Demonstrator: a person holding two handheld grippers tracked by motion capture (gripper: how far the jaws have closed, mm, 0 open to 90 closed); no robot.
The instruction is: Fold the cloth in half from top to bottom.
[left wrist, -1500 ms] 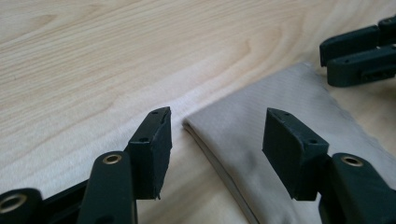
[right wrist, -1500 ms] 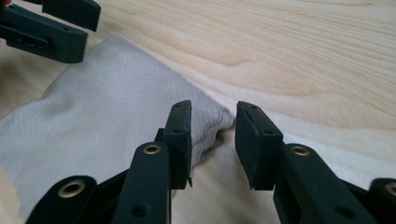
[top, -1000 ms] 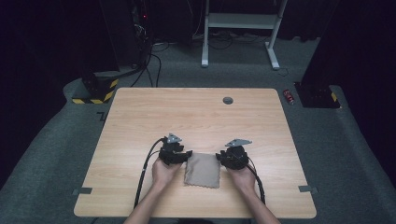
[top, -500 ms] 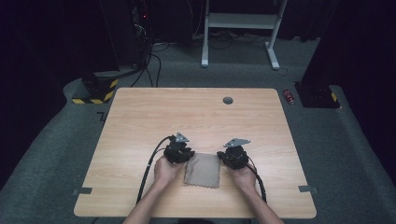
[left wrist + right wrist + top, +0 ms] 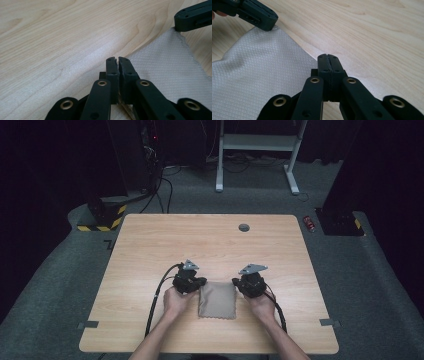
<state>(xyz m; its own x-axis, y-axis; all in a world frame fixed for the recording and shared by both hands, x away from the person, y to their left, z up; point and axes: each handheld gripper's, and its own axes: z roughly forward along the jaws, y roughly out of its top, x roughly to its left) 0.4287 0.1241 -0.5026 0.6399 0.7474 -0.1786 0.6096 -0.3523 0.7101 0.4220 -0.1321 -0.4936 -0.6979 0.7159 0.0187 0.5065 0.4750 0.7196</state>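
- Your left gripper [image 5: 198,283] has just closed its jaws on the far left corner of the beige cloth [image 5: 217,299]
- Your right gripper [image 5: 237,283] has its jaws pinched together on the far right corner
- The cloth lies flat on the wooden table [image 5: 210,240], near its front edge, between your hands

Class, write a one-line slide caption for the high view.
Two hand-held grippers, left gripper and right gripper, pinch the far corners of a beige cloth on a wooden table.
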